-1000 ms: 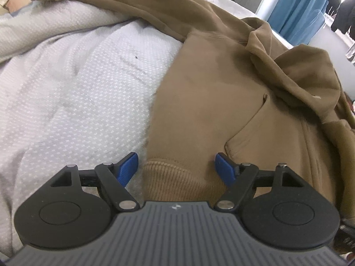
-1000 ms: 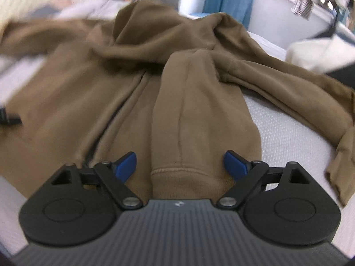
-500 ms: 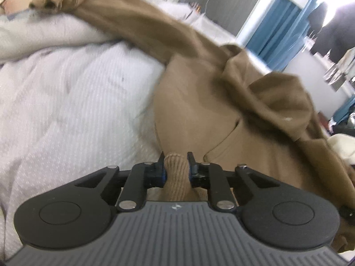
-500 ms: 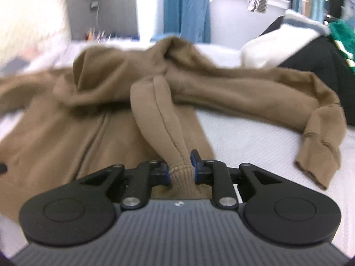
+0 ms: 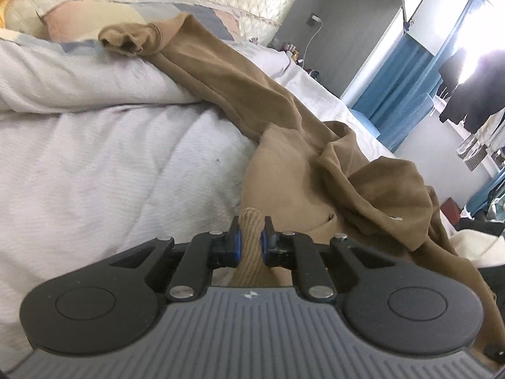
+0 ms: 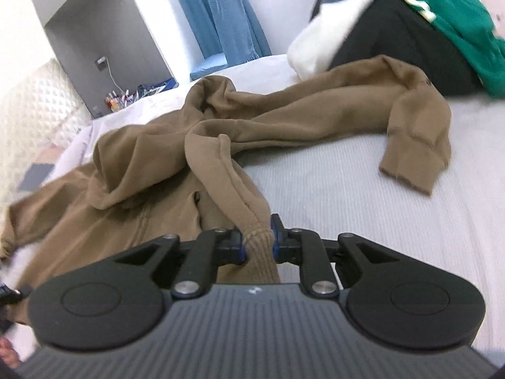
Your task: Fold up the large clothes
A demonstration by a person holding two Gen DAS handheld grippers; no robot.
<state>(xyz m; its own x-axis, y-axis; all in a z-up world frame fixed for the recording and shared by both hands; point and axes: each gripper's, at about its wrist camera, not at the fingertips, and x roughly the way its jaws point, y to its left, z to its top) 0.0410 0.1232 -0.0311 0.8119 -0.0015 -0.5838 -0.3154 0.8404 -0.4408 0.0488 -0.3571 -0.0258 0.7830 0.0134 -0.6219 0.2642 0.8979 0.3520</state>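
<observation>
Bedroom; white bed [image 5: 94, 164] under blue curtains [image 5: 394, 88]. Brown hoodie [image 5: 284, 164] spread on bed, sleeves flung outward. Left claw [image 5: 251, 237] angled downward, jaws just closed, ribbed hem [image 5: 251, 230] gripped between pads. Right claw [image 6: 257, 240] angled downward likewise, clenched on hem [image 6: 258, 243] at hoodie's other corner; fabric drawn up from bed into ridge toward claw. Clothes pile [image 6: 410, 25] seen beyond.

Two close wrist views, shared hoodie [image 5: 284, 164]

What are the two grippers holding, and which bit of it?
Both hold the brown hoodie by its ribbed bottom hem: the left gripper pinches one bunch of hem, the right gripper another.
</observation>
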